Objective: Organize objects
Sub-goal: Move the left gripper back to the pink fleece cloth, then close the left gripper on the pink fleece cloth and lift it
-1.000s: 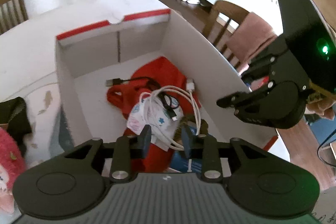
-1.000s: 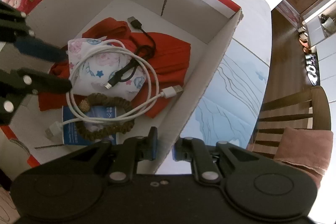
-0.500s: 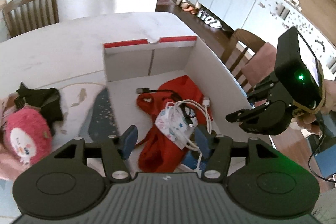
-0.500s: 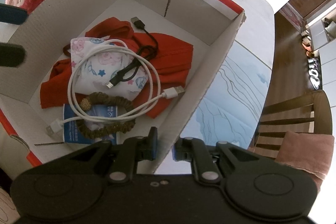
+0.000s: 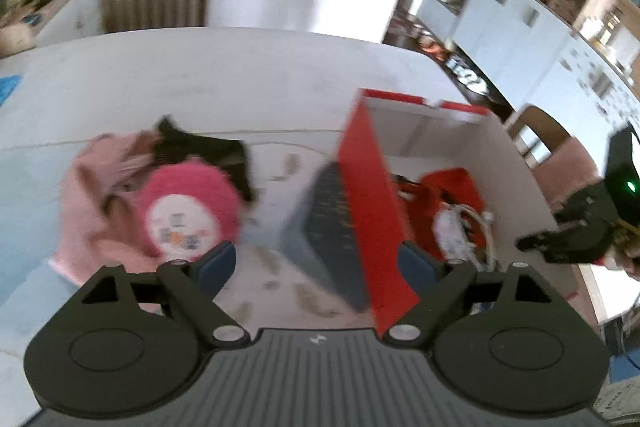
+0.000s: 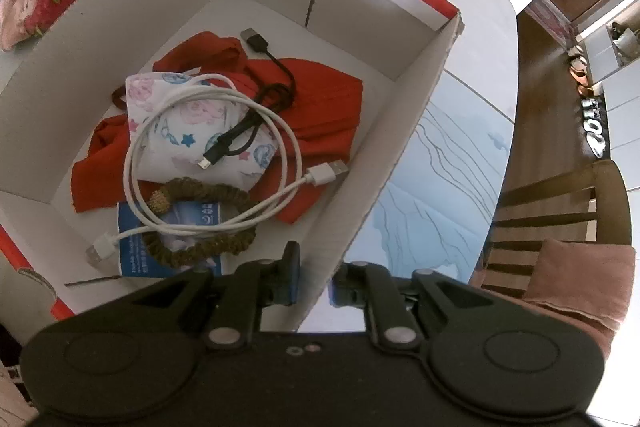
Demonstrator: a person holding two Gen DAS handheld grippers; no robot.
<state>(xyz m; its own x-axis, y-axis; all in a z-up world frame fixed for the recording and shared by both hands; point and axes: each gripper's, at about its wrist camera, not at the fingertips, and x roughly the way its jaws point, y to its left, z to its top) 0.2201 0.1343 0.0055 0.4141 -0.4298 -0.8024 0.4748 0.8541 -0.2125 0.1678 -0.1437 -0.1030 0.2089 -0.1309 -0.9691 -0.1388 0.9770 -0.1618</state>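
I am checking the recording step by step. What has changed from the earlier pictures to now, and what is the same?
The left gripper has pulled back out of the box and swung toward the pink plush toy on the table; its jaws are opening, with nothing between them. The right gripper stays clamped on the box wall. The white cable, black cable, patterned pouch and red cloth lie as before.

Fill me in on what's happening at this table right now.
A person with a handheld gripper in each hand is sorting loose items into a cardboard box. The right gripper is clamped on the box's near wall. The left gripper holds nothing; its jaws are opening, aimed towards the pink plush toy on the table. A red cloth, white cable and hair scrunchie already lie inside.
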